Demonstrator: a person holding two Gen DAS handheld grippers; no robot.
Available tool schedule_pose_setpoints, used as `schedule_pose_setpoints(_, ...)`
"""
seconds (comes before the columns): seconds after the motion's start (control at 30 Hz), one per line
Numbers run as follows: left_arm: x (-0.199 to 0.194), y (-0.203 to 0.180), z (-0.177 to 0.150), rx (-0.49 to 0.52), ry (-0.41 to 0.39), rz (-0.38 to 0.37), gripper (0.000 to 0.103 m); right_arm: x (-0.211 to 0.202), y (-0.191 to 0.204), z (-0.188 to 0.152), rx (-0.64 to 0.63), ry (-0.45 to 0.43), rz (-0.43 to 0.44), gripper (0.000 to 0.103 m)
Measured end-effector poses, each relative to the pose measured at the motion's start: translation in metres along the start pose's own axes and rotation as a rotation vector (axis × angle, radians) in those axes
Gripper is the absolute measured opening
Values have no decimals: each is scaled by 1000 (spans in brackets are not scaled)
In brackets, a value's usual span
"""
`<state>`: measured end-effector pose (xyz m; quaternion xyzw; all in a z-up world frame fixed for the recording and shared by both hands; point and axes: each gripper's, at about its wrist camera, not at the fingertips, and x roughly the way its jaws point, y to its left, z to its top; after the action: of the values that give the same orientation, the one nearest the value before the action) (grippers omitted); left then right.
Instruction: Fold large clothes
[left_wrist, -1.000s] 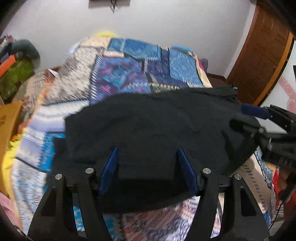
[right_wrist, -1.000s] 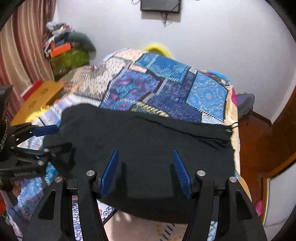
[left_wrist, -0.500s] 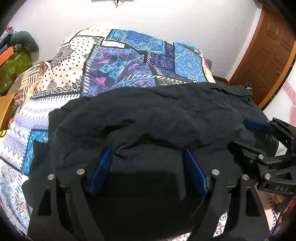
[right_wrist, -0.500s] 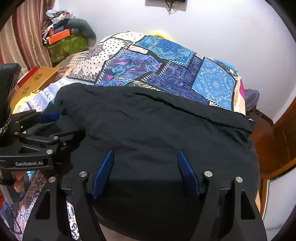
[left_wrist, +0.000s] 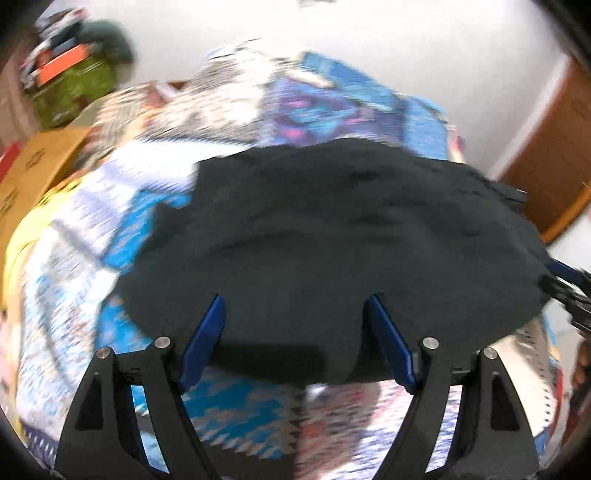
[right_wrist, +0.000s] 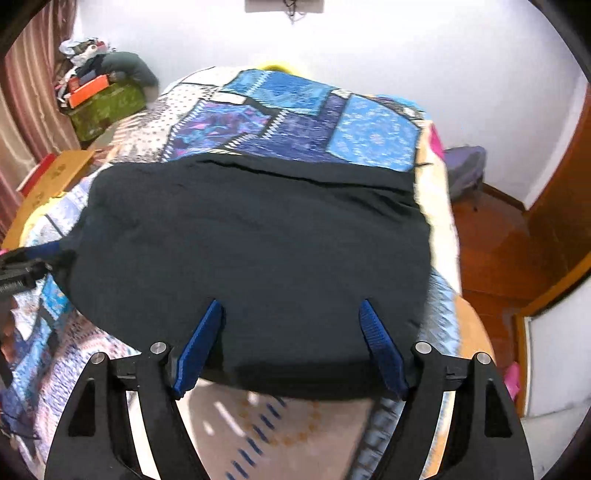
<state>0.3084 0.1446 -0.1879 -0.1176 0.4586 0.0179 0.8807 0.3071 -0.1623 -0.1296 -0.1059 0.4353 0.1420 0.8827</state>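
Both grippers have backed off toward the near edge of the bed since a second ago, and their jaws have just been opening, so the black garment that was draped up over the fingers now lies flat on the patchwork bedspread as a folded slab. The left gripper has its blue pads spread wide, with only the near hem of the cloth sitting between them and not pinched, far as I can tell; that view is pretty smeared. Same deal with the right gripper: jaws apart, hem between them, nothing clamped. So the fold looks laid down, and the garment sits near the front of the bed, its right side close to the mattress edge. Stuff that could go wrong from here, imo: the hem is still in between the fingers on both sides, so if either hand pulls away at an angle a pad could snag the top layer and drag it off the layer below, wrecking the fold. The right edge is also close enough to the side of the bed that a tug that way might let the cloth slide off. And the top surface still shows some puffy wrinkles, so another fold on top may come out lumpy unless it gets smoothed first.
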Motion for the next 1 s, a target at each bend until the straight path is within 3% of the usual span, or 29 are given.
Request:
schedule_pose_setpoints(0.1, 0, 36, -8, -91, 9, 79, 79, -7, -9, -8, 13, 5, -30, 74)
schedule_pose_setpoints(0.3, -14, 84, -23, -305, 0, 57, 79, -21, -24, -14, 77, 13, -56, 74)
schedule_pose_setpoints(0.43, -13, 102, -36, -465, 17, -68, 79, -34, -22, -9, 102, -17, -49, 74)
schedule_pose_setpoints(0.53, 0, 110, -48, -606, 46, -210, 79, -43, -14, -3, 92, -49, -36, 74)
schedule_pose_setpoints(0.77, 40, 115, -59, -806, 77, -438, 79, -38, 15, 10, 47, -81, 12, 74)
schedule_pose_setpoints(0.87, 60, 115, -53, -834, 90, -487, 79, -28, 26, 13, 32, -71, 33, 74)
schedule_pose_setpoints(1.0, 79, 114, -37, -823, 76, -498, 79, -14, 32, 14, 37, -52, 46, 74)
